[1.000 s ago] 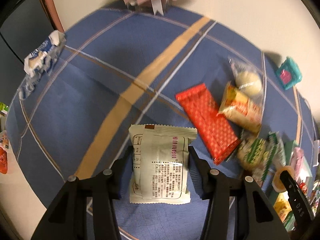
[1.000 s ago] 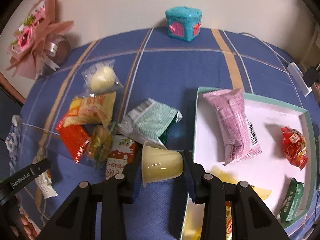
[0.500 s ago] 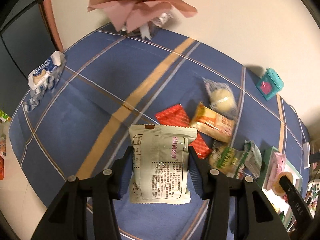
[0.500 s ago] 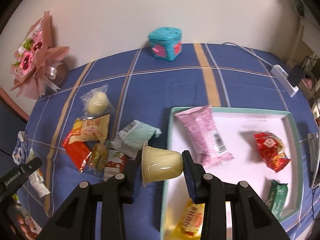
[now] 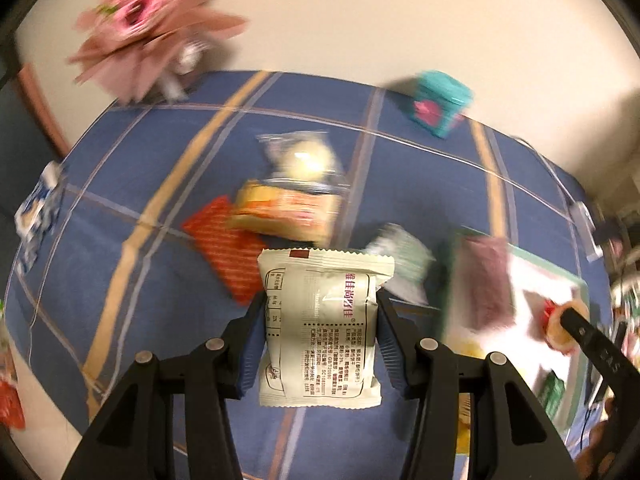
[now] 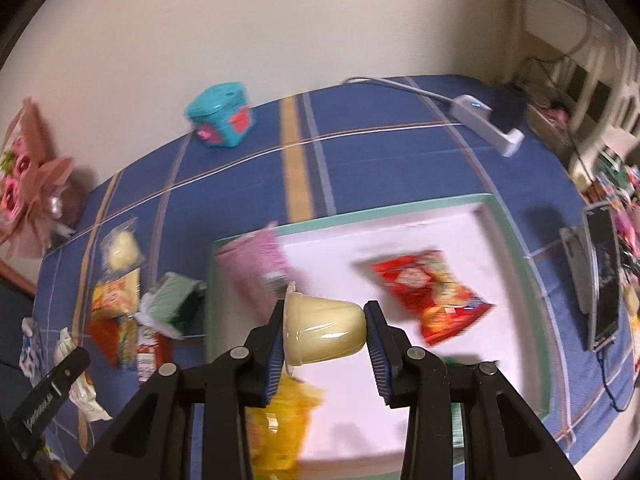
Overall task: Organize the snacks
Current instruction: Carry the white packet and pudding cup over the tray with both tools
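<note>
1. since a second ago both views have swept from the loose pile toward the tray [image 6: 516, 236]; then the right tongs hung over blue cloth beside the pile, now they hang over the tray's white floor, and the left view, which barely caught the tray, now shows its near corner.
2. the surface [image 6: 360, 136] is covered with a blue striped cloth; the teal-rimmed tray already holds a pink packet [image 6: 256, 268], a red packet [image 6: 432, 296] and a yellow packet [image 6: 288, 420].
3. the unsorted pile [image 5: 280, 208] lies left of the tray: red, orange, green and clear wrappers, overlapping.
4. the left tongs [image 5: 320, 320] are clamped on a cream packet [image 5: 320, 320], held off the cloth just short of the tray.
5. the right tongs [image 6: 324, 332] pinch a yellow jelly cup [image 6: 324, 332] sideways, rim to the left pad.
6. step in hand, as i judge it: carrying both snacks to the tray. next calls for lowering the cup onto bare white floor between the packets and releasing, then bringing the cream packet over the rim.
</note>
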`<move>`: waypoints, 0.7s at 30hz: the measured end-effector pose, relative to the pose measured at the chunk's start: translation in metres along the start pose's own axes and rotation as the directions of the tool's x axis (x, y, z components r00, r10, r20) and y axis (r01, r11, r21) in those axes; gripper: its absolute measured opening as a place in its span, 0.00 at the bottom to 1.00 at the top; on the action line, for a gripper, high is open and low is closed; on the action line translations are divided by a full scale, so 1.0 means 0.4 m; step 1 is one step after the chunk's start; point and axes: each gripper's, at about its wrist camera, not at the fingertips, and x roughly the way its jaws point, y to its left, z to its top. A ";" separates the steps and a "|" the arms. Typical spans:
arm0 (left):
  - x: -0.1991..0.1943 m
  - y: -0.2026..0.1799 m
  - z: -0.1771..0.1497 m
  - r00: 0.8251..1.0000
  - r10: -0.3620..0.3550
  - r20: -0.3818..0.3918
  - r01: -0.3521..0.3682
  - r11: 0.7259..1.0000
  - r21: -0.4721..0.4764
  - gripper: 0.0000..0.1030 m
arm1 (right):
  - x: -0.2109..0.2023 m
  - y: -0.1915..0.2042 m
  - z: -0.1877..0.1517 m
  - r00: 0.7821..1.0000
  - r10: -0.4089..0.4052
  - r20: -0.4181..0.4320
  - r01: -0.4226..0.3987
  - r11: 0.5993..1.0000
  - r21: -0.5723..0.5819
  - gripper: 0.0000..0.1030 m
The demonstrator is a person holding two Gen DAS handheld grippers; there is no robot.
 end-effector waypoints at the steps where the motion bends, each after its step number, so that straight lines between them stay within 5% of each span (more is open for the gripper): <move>1: -0.003 -0.026 -0.006 1.000 -0.013 0.003 0.013 1.000 0.026 0.52 | -0.002 -0.018 0.001 1.000 -0.009 0.000 0.009 1.000 0.008 0.38; 12: 0.025 -0.250 -0.041 0.998 -0.065 0.019 0.058 0.962 0.268 0.52 | -0.007 -0.130 0.005 1.000 -0.020 -0.008 0.021 0.998 0.063 0.38; 21: 0.097 -0.309 -0.037 0.997 -0.083 -0.009 0.082 0.951 0.299 0.52 | 0.032 -0.097 -0.005 0.999 0.007 -0.048 -0.005 1.000 0.028 0.38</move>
